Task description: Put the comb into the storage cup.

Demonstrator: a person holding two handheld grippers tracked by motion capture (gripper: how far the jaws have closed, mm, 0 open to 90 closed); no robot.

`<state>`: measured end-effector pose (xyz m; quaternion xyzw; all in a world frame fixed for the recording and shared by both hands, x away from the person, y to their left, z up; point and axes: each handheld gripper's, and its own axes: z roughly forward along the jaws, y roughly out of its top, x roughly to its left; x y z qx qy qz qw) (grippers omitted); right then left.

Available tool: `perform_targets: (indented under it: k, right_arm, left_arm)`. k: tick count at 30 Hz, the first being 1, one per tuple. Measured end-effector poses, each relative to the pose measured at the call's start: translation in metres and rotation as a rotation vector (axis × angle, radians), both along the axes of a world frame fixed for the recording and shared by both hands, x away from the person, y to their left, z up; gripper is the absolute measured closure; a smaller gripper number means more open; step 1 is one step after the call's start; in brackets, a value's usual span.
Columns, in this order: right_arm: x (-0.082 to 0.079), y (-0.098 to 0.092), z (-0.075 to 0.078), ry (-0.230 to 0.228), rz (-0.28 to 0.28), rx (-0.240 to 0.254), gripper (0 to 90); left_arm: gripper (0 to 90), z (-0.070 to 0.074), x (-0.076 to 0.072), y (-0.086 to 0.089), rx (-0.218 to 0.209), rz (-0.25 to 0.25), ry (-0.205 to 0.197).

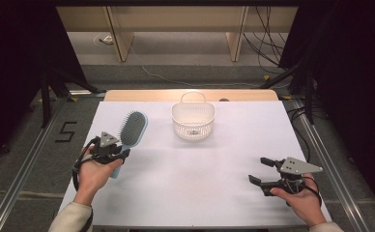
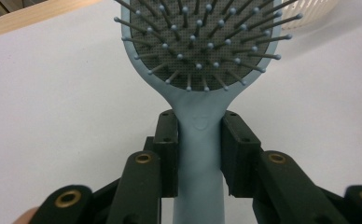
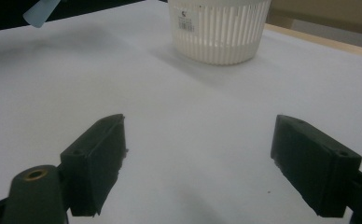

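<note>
Hairbrush (image 2: pixel 200 56) clamped in left gripper (image 2: pixel 198 140), white basket (image 1: pixel 193 120) nearby

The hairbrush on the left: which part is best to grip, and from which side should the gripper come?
Grip the hairbrush by its narrow handle, coming from the handle end along its length, as the left gripper does, shut on it. The handle is slim and smooth; the wide head carries bristles facing up, which would likely slip or bend between pads.

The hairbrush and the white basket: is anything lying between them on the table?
No. In the high view, just bare white table separates the hairbrush from the basket.
</note>
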<state>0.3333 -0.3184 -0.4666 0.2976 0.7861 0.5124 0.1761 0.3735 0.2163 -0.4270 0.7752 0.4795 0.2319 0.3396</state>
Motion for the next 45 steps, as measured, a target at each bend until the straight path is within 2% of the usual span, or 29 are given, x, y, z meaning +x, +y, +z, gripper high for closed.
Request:
perform_targets:
  k: [4, 16, 21, 24, 31, 39, 45]
  right_arm:
    - [-0.0002, -0.0004, 0.0007, 0.000, -0.001, 0.012, 17.4]
    - [0.0000, -0.0007, 0.0008, -0.001, -0.005, 0.015, 16.8]
    - [-0.0001, -0.0006, 0.0007, -0.001, -0.006, 0.014, 16.7]
    - [-0.0001, -0.0005, 0.0007, -0.002, -0.007, 0.014, 16.7]
    - [-0.0001, -0.0006, 0.0007, -0.002, -0.008, 0.013, 16.6]
    - [0.0002, -0.0006, 0.0005, -0.002, -0.008, 0.013, 16.6]
    - [0.0003, -0.0005, 0.0004, -0.002, -0.009, 0.013, 16.6]
  left_arm:
    - [69.8, 0.0012, -0.0002, 0.0001, -0.014, 0.003, -0.019]
    - [69.8, 0.0016, -0.0003, 0.0003, -0.015, -0.002, -0.035]
    - [69.8, 0.0020, -0.0002, 0.0004, -0.043, -0.002, -0.053]
    - [69.8, 0.0032, -0.0002, -0.0009, -0.068, -0.006, -0.082]
    - [69.8, 0.0020, 0.0003, -0.0005, -0.090, -0.024, -0.096]
    - [69.8, 0.0039, 0.0000, -0.0020, -0.107, -0.031, -0.137]
    - [69.8, 0.0060, -0.0001, -0.0035, -0.134, -0.030, -0.176]
